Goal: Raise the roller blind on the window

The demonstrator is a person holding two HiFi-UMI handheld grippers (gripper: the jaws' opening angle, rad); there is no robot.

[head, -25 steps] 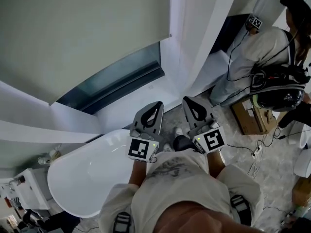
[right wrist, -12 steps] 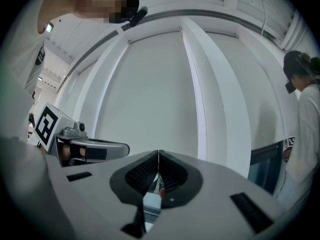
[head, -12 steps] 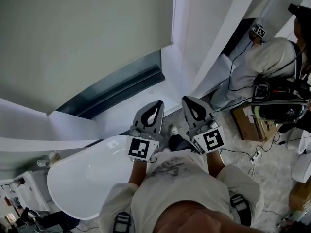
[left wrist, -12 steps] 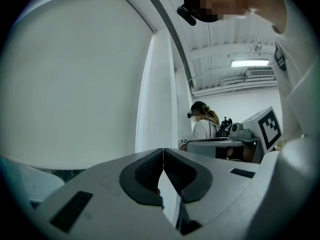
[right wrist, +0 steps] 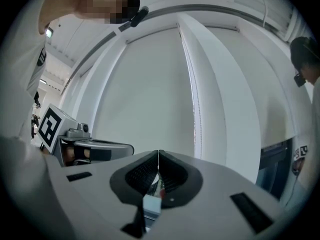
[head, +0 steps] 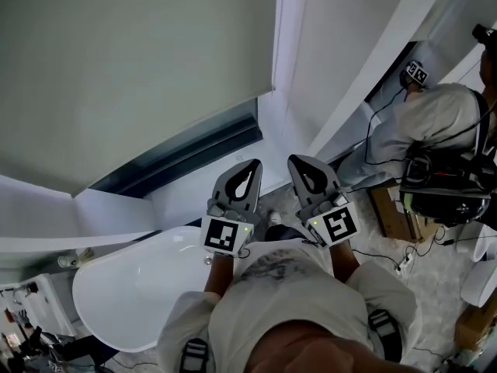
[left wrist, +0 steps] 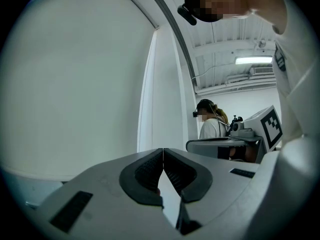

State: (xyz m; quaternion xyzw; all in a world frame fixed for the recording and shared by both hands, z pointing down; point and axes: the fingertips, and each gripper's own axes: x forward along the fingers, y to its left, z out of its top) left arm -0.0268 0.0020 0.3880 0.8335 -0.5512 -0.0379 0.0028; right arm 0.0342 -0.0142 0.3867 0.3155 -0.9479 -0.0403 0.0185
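Observation:
The grey-green roller blind (head: 132, 68) hangs low over the window, covering most of it. Only a dark strip of glass (head: 182, 148) shows under its bottom bar. The left gripper view fills with the blind (left wrist: 75, 84). In the right gripper view the blind (right wrist: 145, 94) has a thin bead chain (right wrist: 194, 109) along its right edge. My left gripper (head: 250, 164) and right gripper (head: 297, 160) are held side by side in front of my chest, pointing level at the window wall, short of the blind. The left gripper (left wrist: 163, 150) and right gripper (right wrist: 158, 152) are both shut with nothing between the pads.
A white bathtub (head: 93, 274) lies below the window at my lower left. White curtains (head: 342, 61) hang right of the blind. Another person (head: 435, 123) with a backpack stands at the right, beside a cardboard box (head: 392, 204) and cables on the floor.
Both grippers have moved together toward the window wall, and the blind fills more of the head view. Their jaws stay shut.

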